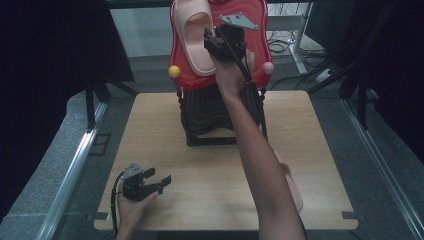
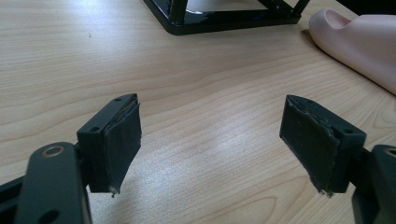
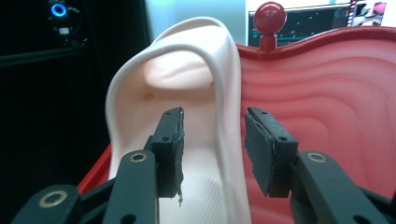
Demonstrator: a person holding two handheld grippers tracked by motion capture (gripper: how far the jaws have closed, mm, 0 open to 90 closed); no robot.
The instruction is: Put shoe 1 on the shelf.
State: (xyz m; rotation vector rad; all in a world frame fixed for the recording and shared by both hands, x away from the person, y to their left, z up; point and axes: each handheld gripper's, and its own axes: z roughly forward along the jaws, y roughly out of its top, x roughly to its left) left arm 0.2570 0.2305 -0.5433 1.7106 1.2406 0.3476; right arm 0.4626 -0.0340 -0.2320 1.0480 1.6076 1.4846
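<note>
Right hand-held gripper (image 3: 212, 140): mine, raised to the top of the stand; jaws part-spread, straddling the side rim of the pale pink moulded foam slipper (image 3: 173, 93) without visibly pressing it.
Pale pink slipper: lying sole-down in the glossy red ribbed plastic tray (image 3: 336, 116), toe end farthest from my camera.
Second pale pink slipper (image 2: 359, 39): flat on the light wooden bench (image 1: 165, 125), on my right, partly under the forearm in the high view.
Left hand-held gripper (image 1: 159, 183): resting low on the bench, near-left corner; jaws spread wide, nothing between them.
Step in hand (my reading): setting or taking the slipper at the tray.
Doing it well: I would keep the rim centred between the pads and move along the slipper's length; soft foam should bend under a squeeze.
Around: black wavy-ribbed stand (image 1: 210, 112) under the tray; yellow ball knob (image 1: 174, 71) and pink ball knob (image 1: 268, 68) at its corners.
Obstruction: the tray's raised red edge sits close by the outer jaw.
</note>
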